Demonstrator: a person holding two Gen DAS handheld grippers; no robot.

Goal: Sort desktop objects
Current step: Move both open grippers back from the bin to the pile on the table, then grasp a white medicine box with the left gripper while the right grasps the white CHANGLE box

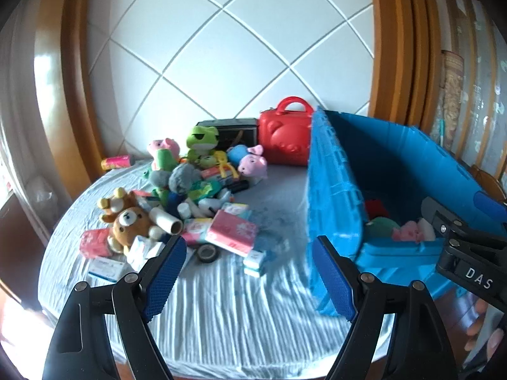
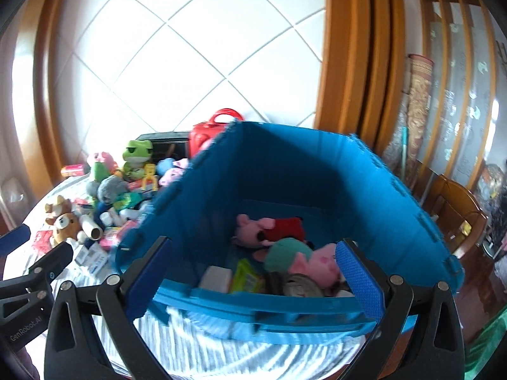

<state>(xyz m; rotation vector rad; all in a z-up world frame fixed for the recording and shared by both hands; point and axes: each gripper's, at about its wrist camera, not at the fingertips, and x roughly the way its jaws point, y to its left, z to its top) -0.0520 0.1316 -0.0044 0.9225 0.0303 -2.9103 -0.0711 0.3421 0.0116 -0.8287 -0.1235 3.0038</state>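
Bright daylight is admitted from the left; the tiled wall is overexposed in the right wrist view. Motion blur is seen on the blue crate and striped cloth. Edges are bowed and vignetted by fisheye.

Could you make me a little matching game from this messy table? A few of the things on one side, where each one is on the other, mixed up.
Things:
1. green frog toy
2. red case
3. brown bear toy
4. pink pig toy

Places:
A. inside the blue bin
B. near front of the pile, beside a cardboard tube
C. against the wall, left of the bin
D. back of the pile, sitting upright

Pairs: 1-D, 2-C, 3-B, 4-A
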